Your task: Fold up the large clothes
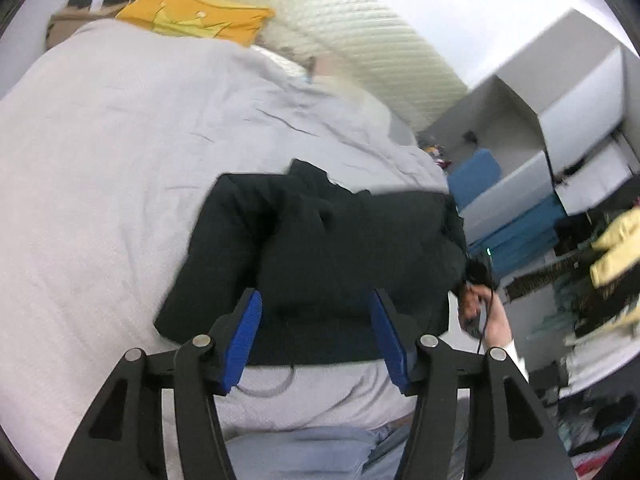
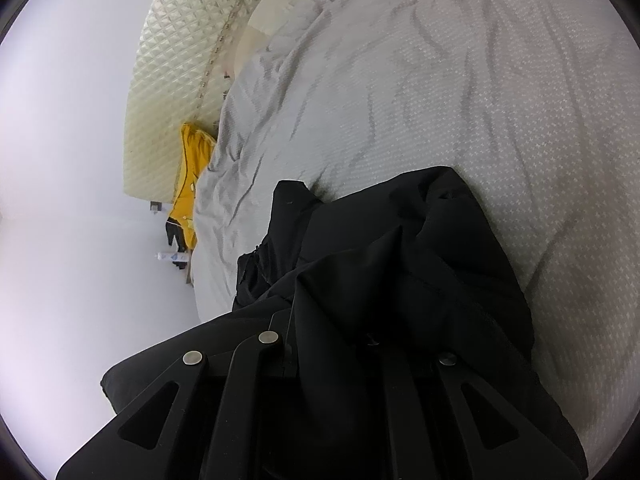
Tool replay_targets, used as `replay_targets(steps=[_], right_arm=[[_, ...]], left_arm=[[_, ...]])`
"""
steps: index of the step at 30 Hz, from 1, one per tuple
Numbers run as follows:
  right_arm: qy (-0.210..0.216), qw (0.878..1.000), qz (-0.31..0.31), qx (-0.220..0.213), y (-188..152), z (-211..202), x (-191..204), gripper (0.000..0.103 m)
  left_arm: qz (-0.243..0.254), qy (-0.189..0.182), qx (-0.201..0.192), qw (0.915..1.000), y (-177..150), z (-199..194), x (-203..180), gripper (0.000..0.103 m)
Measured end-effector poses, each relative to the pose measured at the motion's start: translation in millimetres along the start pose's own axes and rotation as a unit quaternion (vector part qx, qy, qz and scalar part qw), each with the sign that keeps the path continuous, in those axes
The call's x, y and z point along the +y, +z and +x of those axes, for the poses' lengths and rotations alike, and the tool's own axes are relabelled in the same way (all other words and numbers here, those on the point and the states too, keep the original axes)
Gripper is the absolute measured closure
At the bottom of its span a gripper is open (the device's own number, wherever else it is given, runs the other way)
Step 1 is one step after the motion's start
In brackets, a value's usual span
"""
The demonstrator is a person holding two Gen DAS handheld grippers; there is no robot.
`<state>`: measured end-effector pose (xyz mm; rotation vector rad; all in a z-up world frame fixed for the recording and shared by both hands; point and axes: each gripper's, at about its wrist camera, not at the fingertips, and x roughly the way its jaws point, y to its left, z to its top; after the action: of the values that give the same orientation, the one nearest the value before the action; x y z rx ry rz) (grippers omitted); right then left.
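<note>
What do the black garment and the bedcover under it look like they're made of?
Black garment: looks like a thin, smooth woven synthetic with a matte finish; it drapes in soft, crisp-edged folds, though the fibre can't be confirmed. Bedcover: pale grey, probably a cotton-type woven fabric, matte, with a fine repeating raised pattern and loose wrinkles.

The left wrist camera hangs above the bed's [image 1: 100,140] foot, looking along it toward the yellow pillow [image 1: 192,16] from near. The right wrist camera sits rolled sideways, close over the same bed [image 2: 480,100]. Both share the bedspread, that pillow [image 2: 190,184], and the quilted headboard [image 2: 176,60].
</note>
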<state>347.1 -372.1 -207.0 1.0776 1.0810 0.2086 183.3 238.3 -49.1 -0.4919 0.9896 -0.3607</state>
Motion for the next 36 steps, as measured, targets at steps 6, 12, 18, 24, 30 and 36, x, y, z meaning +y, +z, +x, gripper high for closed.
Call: replay_targets(steps=[6, 12, 18, 24, 30, 36], right_arm=[[0.006, 1.000, 0.013, 0.000, -1, -1, -2, 0.093], [0.039, 0.999, 0.025, 0.010, 0, -5, -2, 0.056], [0.055, 0.998, -0.027, 0.030, -3, -29, 32, 0.024], [0.000, 0.991, -0.132, 0.021, -16, -73, 70, 0.024], [-0.065, 0.961, -0.259, -0.076, -44, -121, 113, 0.024], [-0.109, 0.915, -0.374, -0.107, -89, -99, 145, 0.022]], left_arm=[[0.075, 0.040, 0.023, 0.9961, -51, 45, -18, 0.046], [0.106, 0.049, 0.042, 0.9923, -51, 115, -31, 0.046], [0.082, 0.063, -0.026, 0.9943, -19, 138, -31, 0.046], [0.084, 0.097, -0.062, 0.9898, 7, 150, -32, 0.046], [0.086, 0.148, -0.102, 0.9800, 45, 158, -29, 0.046], [0.074, 0.185, -0.114, 0.9733, 93, 184, -25, 0.046]])
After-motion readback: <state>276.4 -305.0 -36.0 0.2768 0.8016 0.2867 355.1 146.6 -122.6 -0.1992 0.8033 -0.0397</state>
